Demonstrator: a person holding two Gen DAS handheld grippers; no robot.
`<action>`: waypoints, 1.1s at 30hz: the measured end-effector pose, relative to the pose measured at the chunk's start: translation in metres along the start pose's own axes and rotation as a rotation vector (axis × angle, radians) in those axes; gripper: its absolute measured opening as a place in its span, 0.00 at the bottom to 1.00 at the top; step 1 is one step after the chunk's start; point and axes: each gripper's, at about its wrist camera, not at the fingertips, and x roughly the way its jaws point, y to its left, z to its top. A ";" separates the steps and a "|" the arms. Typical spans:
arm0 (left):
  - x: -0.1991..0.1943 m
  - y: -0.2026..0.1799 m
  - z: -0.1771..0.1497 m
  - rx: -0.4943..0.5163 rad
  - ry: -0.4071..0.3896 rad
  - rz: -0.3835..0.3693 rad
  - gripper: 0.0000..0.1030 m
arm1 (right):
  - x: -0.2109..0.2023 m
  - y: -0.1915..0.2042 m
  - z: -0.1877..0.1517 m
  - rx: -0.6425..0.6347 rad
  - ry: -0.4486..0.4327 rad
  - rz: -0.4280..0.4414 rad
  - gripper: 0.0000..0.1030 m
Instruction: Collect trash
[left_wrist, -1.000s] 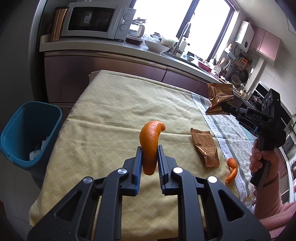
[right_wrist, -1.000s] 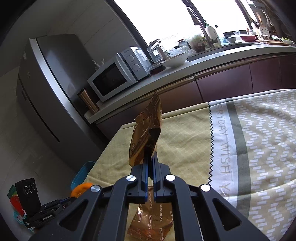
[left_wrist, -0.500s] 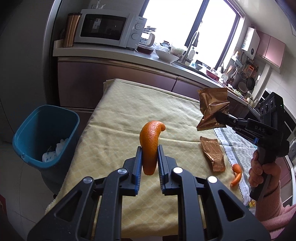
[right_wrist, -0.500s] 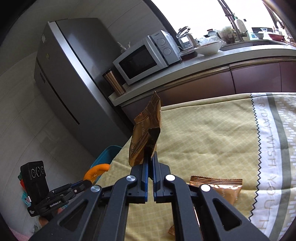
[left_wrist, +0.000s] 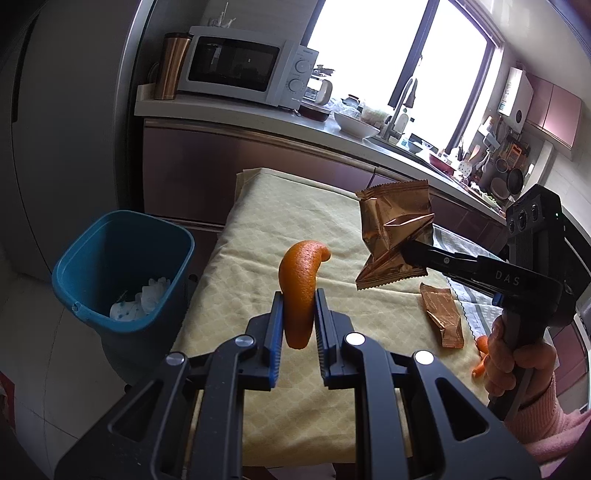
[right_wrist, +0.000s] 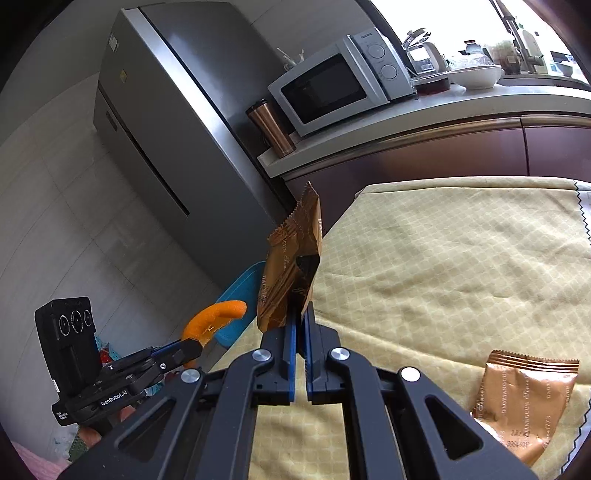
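Observation:
My left gripper (left_wrist: 298, 306) is shut on a curved orange peel (left_wrist: 301, 284) and holds it above the table's left end. The peel also shows in the right wrist view (right_wrist: 216, 319). My right gripper (right_wrist: 301, 317) is shut on a crumpled brown snack wrapper (right_wrist: 293, 266), held in the air to the right of the peel in the left wrist view (left_wrist: 395, 240). A blue trash bin (left_wrist: 122, 273) with white paper inside stands on the floor left of the table. A second brown wrapper (right_wrist: 524, 402) and a small peel piece (left_wrist: 480, 350) lie on the table.
The table has a yellow patterned cloth (left_wrist: 288, 206). Behind it runs a kitchen counter (left_wrist: 258, 114) with a microwave (left_wrist: 243, 66), a copper tumbler (left_wrist: 173, 66) and a sink. A grey fridge (right_wrist: 159, 122) stands left of the counter, behind the bin.
Both grippers have moved left toward the table's left end and the bin, each keeping its load. The bin looks nearer and larger.

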 end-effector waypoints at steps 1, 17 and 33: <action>-0.001 0.002 0.001 -0.002 -0.003 0.006 0.16 | 0.003 0.001 0.000 0.000 0.005 0.004 0.03; -0.014 0.036 0.007 -0.047 -0.037 0.087 0.16 | 0.047 0.032 0.008 -0.051 0.064 0.056 0.03; -0.015 0.063 0.013 -0.085 -0.052 0.138 0.16 | 0.083 0.048 0.011 -0.063 0.121 0.099 0.03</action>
